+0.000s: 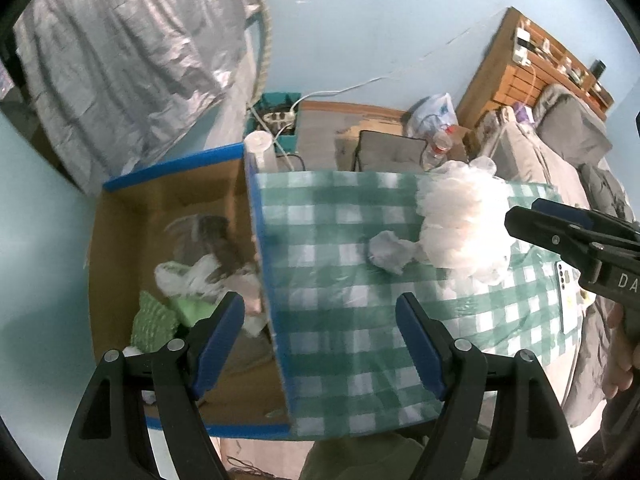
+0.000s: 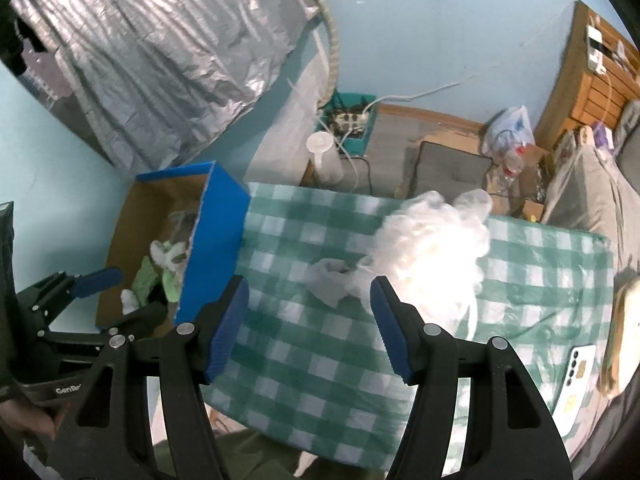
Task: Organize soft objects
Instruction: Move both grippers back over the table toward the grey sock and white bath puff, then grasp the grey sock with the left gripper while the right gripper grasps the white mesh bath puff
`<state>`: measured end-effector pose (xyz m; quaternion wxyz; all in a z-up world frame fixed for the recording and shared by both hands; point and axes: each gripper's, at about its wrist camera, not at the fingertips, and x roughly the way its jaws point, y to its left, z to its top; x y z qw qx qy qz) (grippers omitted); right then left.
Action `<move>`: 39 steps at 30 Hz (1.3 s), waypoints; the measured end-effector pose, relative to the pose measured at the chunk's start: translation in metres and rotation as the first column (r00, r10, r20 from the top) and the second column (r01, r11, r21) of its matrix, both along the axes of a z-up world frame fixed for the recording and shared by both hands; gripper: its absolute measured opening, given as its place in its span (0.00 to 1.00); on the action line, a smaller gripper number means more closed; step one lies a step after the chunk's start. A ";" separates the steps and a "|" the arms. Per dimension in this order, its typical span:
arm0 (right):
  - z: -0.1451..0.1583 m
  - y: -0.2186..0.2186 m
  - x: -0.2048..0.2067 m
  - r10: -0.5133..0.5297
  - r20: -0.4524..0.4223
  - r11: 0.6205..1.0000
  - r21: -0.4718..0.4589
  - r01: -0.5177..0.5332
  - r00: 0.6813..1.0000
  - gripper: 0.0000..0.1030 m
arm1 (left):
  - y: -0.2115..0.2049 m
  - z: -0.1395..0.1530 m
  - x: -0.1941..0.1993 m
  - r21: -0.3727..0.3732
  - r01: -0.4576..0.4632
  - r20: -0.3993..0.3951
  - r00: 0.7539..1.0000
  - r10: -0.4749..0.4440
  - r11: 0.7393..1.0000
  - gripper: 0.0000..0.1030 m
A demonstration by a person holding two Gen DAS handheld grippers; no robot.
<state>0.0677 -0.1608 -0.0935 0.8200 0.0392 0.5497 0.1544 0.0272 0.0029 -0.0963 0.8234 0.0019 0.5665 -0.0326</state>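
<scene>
A big white fluffy bundle lies on the green checked tablecloth, with a small crumpled white piece beside it on its left. Both also show in the right wrist view, the bundle and the small piece. A cardboard box with blue edges stands left of the table and holds green cloths, a white bag and a grey item. My left gripper is open and empty over the box's right wall. My right gripper is open and empty above the table, near the small piece.
A phone lies on the table's right side. Behind the table are a white cylinder, a power strip in a teal bin, a grey cushion, water bottles and a plastic bag. A bed stands at the right, a silver sheet at the left.
</scene>
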 end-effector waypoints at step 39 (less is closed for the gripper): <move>-0.123 -0.052 0.091 -0.102 -0.255 0.990 -0.118 0.074 0.962 0.87 | -0.066 -0.093 0.086 0.030 0.118 -0.127 0.985 -0.113 0.993 0.77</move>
